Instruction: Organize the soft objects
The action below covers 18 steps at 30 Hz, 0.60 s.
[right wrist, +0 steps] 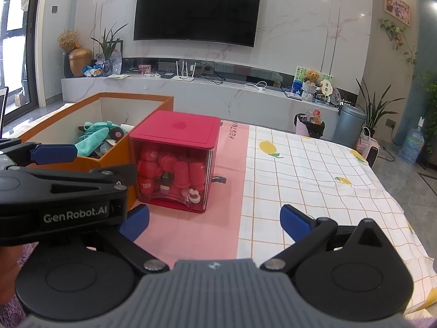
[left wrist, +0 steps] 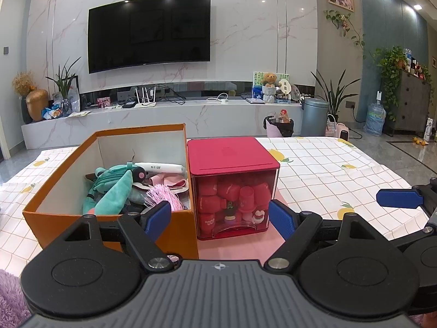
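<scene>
An orange cardboard box (left wrist: 54, 188) (right wrist: 142, 101) stands on the table and holds soft things: a teal plush toy (left wrist: 114, 188) (right wrist: 91, 136), pink fabric, a pink tassel (left wrist: 164, 198) and a white tube. Next to it on the right sits a red-lidded clear box (left wrist: 232, 183) (right wrist: 174, 161) full of red cups. My left gripper (left wrist: 220, 218) hovers open in front of both boxes, nothing between its blue pads. My right gripper (right wrist: 214, 221) is open over the pink mat (right wrist: 191, 232), empty. The left gripper's body (right wrist: 54, 191) crosses the right wrist view's left side.
A checked cloth with lemon prints (left wrist: 341, 172) (right wrist: 314, 180) covers the table to the right. Purple fluffy fabric (left wrist: 11, 295) lies at the near left edge. Beyond the table are a TV wall, a low marble shelf, a grey bin (left wrist: 314, 117) and plants.
</scene>
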Each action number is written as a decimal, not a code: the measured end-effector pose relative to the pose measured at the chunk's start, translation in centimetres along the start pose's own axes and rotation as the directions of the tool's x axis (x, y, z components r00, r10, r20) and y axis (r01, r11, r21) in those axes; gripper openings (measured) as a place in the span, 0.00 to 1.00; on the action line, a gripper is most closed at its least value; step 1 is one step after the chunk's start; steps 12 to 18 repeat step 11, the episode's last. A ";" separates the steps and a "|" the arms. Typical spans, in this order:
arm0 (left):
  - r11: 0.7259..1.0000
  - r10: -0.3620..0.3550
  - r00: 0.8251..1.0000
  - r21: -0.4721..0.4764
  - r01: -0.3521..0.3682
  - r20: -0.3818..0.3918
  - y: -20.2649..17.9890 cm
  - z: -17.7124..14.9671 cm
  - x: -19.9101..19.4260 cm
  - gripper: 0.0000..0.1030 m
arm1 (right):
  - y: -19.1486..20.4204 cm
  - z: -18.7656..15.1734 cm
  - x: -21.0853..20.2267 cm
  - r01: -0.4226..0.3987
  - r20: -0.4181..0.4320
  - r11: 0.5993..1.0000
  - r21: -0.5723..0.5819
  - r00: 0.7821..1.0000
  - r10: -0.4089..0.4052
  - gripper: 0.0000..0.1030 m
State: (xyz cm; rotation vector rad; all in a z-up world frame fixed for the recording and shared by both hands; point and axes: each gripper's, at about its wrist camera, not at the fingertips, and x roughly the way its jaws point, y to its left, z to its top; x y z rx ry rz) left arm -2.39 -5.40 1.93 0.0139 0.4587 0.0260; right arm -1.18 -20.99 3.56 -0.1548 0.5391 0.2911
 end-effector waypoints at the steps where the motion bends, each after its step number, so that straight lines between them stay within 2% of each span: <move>1: 1.000 0.000 1.000 0.001 0.000 0.000 0.0 0.0 0.0 0.92 | 0.0 0.0 0.0 0.000 -0.001 1.000 0.000 1.000 0.000 0.97; 18: 1.000 0.000 1.000 0.010 0.000 0.002 0.0 -0.2 0.0 0.92 | 0.0 -0.2 0.1 -0.002 -0.005 1.000 -0.002 1.000 0.002 0.97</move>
